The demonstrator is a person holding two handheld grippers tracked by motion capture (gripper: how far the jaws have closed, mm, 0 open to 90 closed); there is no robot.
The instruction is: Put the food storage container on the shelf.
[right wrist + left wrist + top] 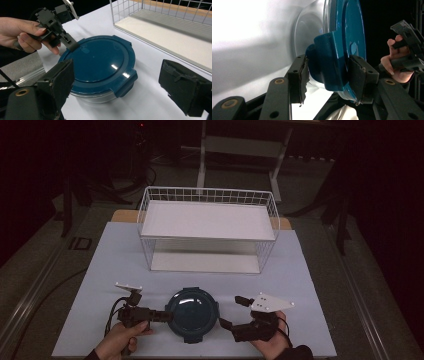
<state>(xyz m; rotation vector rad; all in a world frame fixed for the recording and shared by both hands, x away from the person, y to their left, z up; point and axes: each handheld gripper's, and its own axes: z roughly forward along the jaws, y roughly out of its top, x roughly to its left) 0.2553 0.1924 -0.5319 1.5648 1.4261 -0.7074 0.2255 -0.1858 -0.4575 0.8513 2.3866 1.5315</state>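
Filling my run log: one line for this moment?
left gripper: shut on lid clip | right gripper: open, beside container | basket: behind

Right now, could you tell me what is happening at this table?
A person works a handheld gripper in each hand over a round container with a dark blue lid on the white table. The left gripper has its pads clamped on one of the lid's side latches. The right gripper hangs open just beside the container, touching nothing. Behind stands a white wire rack with two bare shelves.
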